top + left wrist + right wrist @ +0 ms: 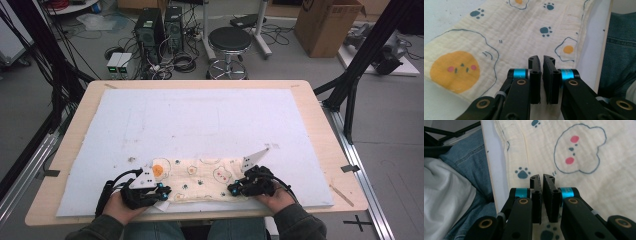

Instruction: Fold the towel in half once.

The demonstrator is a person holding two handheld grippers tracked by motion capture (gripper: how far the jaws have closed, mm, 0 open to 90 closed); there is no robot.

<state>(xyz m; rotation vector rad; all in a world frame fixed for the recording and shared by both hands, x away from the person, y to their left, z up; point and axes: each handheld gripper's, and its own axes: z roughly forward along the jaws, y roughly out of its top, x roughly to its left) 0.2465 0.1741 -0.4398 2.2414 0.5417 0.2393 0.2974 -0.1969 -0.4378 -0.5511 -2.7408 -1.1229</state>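
Already you've got the printed cloth (200,179) folded into a strip along the bench's (310,107) near edge. Left gripper (161,190) and right gripper (234,189) fingers look pinched together on its ends. Next fold remains.

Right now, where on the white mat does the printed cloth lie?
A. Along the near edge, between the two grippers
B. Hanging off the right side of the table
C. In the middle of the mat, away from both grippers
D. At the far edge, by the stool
A. In the high view the cloth stretches along the near edge of the white mat, with the left gripper at one end and the right gripper at the other.
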